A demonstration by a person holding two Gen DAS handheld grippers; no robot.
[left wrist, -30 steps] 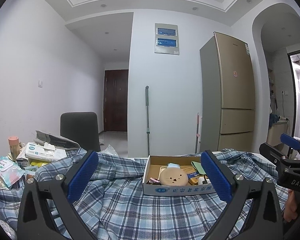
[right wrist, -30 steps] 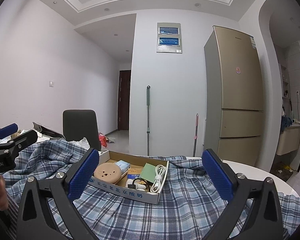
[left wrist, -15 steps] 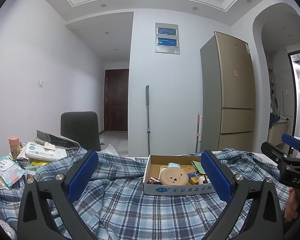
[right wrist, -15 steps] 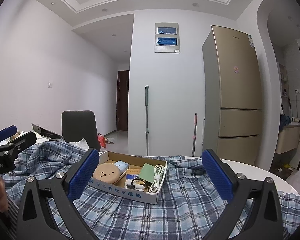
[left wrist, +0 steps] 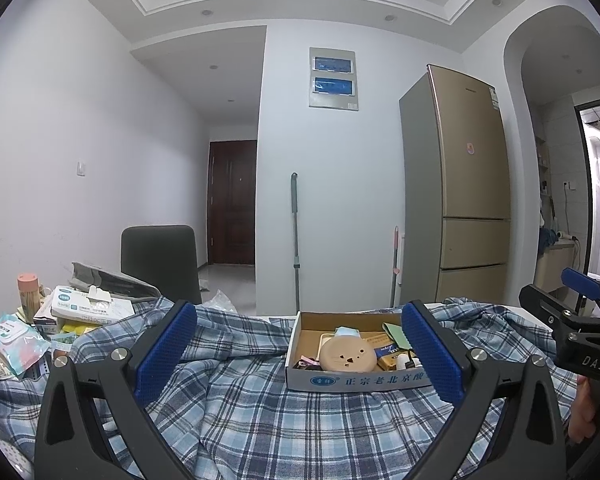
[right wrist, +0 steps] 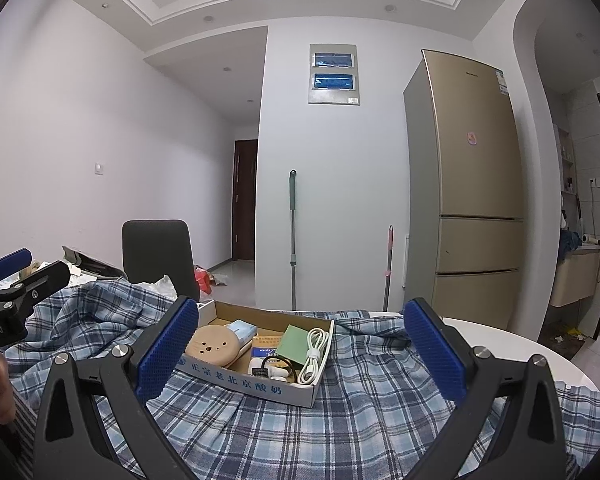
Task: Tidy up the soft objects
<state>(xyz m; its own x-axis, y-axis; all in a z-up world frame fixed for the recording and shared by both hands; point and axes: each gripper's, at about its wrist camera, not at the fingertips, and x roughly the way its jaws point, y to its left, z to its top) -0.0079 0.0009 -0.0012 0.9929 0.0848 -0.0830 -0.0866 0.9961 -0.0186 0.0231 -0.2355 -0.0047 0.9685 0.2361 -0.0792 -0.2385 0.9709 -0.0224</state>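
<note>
A blue plaid shirt point(left wrist: 260, 408) point(right wrist: 340, 424) lies rumpled across the table. On it rests a shallow cardboard box point(left wrist: 352, 380) point(right wrist: 260, 384) holding a round tan cushion with an animal face point(left wrist: 348, 356) point(right wrist: 214, 346), a white cable point(right wrist: 314, 354), a green pad and small packets. My left gripper point(left wrist: 298, 350) hovers open above the shirt, in front of the box. My right gripper point(right wrist: 300, 354) is open too, with the box seen between its blue pads. Each gripper shows at the edge of the other's view.
Tissue packs, wipes and a pink-capped jar point(left wrist: 28, 292) crowd the table's left end. A dark chair point(left wrist: 160, 260) stands behind the table. A gold fridge point(left wrist: 460, 192) and two mops lean at the back wall. The white table rim point(right wrist: 520, 344) shows on the right.
Both views have shifted only slightly; the right wrist camera drifted a little, so the box sits marginally lower and nearer. Both grippers stay open and nothing was grasped.
</note>
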